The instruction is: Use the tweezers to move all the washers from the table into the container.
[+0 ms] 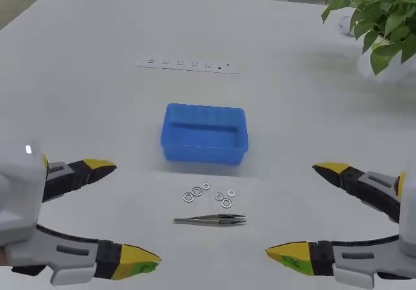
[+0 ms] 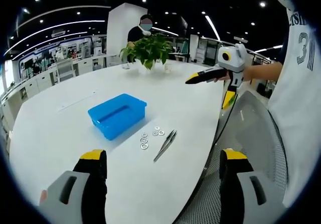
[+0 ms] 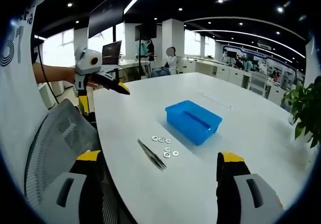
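1. My left gripper (image 1: 133, 213) is held low over the near edge of the counter (image 1: 97, 108), on the left side. Its jaws are spread wide and grasp nothing.

2. My right gripper (image 1: 292, 210) is held at the same level on the right side. Its jaws are also spread wide and grasp nothing. The two grippers are well apart, with the work area between them.

3. The tweezers (image 1: 209, 220) lie flat on the counter between the two grippers, lengthwise across my line of sight. Neither gripper touches them.

4. The washers (image 1: 208, 194) lie in a small loose cluster on the counter, just beyond the tweezers. The nearest washer sits just beside the tweezers. In the left gripper view the cluster (image 2: 150, 136) lies between the tweezers (image 2: 165, 143) and the blue box.

5. The container (image 1: 205, 134) is a blue, open-topped rectangular box. It stands upright on the counter beyond the washers, near them but apart.

6. A white power strip (image 1: 187, 64) lies flat on the counter well beyond the container.

7. A green plant (image 1: 380, 17) stands at the far right of the counter.
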`<state>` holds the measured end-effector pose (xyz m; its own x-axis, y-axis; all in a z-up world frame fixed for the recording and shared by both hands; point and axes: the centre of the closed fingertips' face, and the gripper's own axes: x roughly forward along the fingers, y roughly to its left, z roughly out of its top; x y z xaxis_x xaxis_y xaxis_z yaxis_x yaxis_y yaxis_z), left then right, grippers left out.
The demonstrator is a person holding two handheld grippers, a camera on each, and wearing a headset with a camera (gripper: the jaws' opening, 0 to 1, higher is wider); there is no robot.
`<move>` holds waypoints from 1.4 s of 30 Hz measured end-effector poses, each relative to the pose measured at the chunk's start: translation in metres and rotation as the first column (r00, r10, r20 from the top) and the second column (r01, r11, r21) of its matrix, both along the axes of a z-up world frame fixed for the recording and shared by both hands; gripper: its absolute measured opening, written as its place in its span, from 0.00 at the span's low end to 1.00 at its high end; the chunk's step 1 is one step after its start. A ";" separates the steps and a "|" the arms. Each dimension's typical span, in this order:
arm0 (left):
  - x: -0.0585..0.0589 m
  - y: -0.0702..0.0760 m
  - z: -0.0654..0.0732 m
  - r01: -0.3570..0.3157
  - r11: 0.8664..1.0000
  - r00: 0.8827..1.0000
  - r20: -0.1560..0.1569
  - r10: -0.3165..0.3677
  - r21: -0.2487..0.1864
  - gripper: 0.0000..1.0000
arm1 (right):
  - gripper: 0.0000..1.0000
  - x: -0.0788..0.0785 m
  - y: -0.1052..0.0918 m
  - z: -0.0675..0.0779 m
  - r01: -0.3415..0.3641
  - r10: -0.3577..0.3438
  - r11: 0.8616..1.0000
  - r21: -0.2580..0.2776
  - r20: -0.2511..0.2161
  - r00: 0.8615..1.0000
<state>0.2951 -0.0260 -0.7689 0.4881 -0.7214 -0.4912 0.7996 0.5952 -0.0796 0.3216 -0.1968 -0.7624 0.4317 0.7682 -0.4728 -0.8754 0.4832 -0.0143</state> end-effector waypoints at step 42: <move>0.026 -0.044 -0.099 0.272 0.954 0.952 -0.182 -0.247 0.127 0.51 | 0.31 0.016 0.075 -0.108 -0.437 0.414 0.818 -0.373 -0.145 0.899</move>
<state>0.3206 -0.0704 -0.8678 0.1987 -0.7249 -0.6596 0.9115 0.3841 -0.1475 0.3372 -0.1218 -0.8706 0.0692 0.6192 -0.7822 -0.9974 0.0272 -0.0667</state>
